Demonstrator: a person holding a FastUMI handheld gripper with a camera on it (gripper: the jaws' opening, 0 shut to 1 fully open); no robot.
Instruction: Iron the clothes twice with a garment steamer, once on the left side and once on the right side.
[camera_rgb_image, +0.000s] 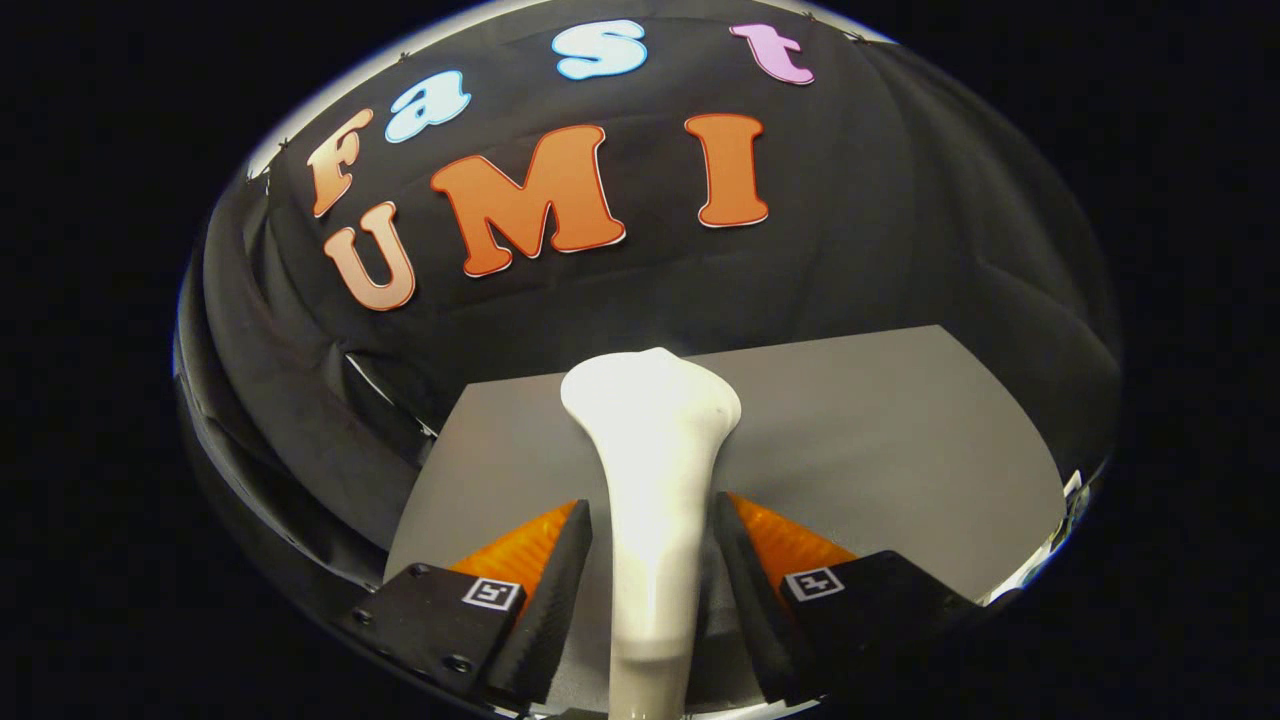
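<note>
A white garment steamer (652, 420) stands between my fingers, its slim handle running up from below and its flared head just beyond the fingertips. My gripper (650, 503) is shut on the handle, with the black and orange fingers (545, 570) pressing it from both sides. Under and beyond the steamer lies a flat grey surface (880, 440); I cannot tell whether it is the garment or a bare tabletop. The steamer's head hangs above this surface, near its far edge.
The booth's black cloth wall (900, 230) rises right behind the grey surface and wraps around its left side. A shiny edge (1050, 550) shows at the right end of the surface.
</note>
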